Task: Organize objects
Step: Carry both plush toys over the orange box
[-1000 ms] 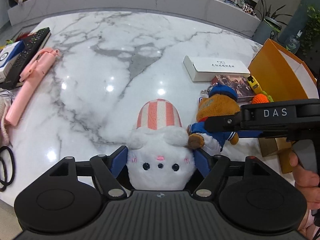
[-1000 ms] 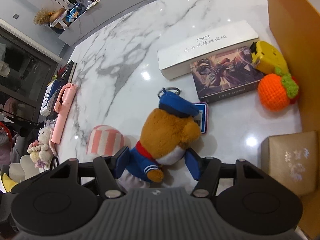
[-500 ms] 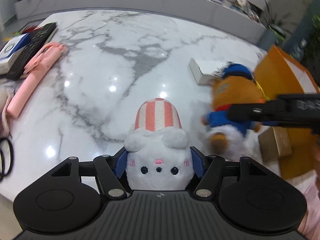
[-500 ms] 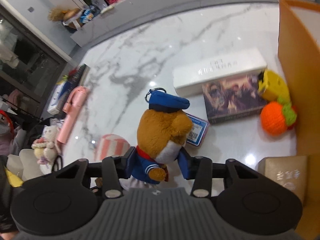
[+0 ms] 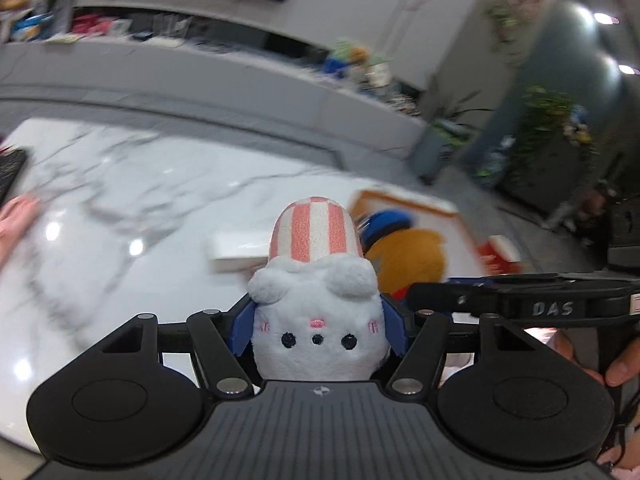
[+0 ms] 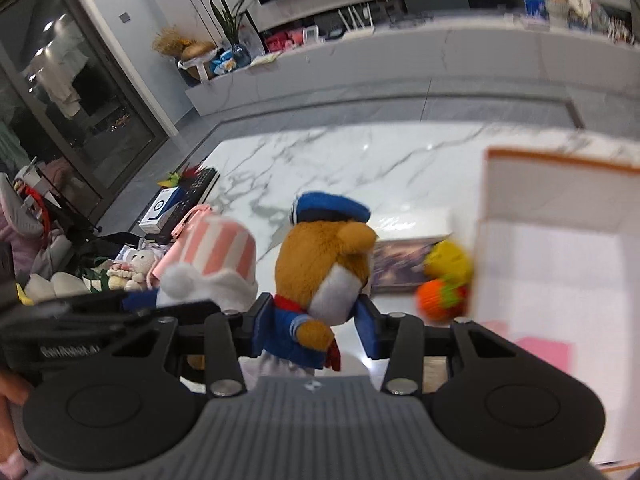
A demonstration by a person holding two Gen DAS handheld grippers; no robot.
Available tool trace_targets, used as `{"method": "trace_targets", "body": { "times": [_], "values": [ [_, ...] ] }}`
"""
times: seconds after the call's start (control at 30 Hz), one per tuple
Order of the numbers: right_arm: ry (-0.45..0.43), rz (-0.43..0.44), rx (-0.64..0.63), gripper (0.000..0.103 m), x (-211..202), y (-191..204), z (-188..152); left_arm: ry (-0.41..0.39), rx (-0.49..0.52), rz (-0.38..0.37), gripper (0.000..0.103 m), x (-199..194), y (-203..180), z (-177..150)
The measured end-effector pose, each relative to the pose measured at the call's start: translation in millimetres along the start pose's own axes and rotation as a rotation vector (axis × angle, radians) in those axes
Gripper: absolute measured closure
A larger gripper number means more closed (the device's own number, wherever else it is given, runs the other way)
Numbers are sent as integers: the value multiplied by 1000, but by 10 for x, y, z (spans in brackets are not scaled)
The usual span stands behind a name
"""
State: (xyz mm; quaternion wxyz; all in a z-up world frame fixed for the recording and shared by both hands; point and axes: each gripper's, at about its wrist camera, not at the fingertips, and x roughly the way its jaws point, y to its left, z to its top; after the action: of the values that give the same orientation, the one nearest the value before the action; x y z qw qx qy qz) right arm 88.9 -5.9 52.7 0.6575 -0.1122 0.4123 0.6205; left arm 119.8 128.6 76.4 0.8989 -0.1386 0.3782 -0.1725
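My left gripper (image 5: 318, 326) is shut on a white plush with a pink-striped hat (image 5: 316, 280) and holds it up above the marble table (image 5: 120, 216). My right gripper (image 6: 312, 328) is shut on a brown bear plush in a blue sailor suit and cap (image 6: 324, 264), also lifted. The two plushes hang side by side; the bear (image 5: 404, 252) shows right of the white plush in the left wrist view, and the striped plush (image 6: 216, 256) shows left of the bear in the right wrist view. An open orange box with a white inside (image 6: 556, 264) stands just right of the bear.
On the table lie a white long box (image 5: 236, 250), a dark picture box (image 6: 404, 264), a yellow item (image 6: 450, 258) and an orange knitted fruit (image 6: 436, 300) against the orange box. A pink case (image 6: 188, 220), a remote and small boxes sit at the table's left edge.
Both grippers have lifted their plushes off the table and tilted upward. The bear has moved up and toward the orange box, and the white plush has risen beside it.
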Motion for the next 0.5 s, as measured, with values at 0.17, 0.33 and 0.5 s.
{"method": "trace_targets", "body": {
  "times": [0.17,0.33,0.5],
  "values": [
    [20,-92,-57,63,-589,-397,36,23,21,-123,29,361,-638,97],
    [76,-195,-50,66,-868,-911,12,95,37,-180,29,929,-1125,90],
    [82,-290,-3,66,-822,-1321,-8,192,3,-162,29,1481,-1305,14]
  ]
}}
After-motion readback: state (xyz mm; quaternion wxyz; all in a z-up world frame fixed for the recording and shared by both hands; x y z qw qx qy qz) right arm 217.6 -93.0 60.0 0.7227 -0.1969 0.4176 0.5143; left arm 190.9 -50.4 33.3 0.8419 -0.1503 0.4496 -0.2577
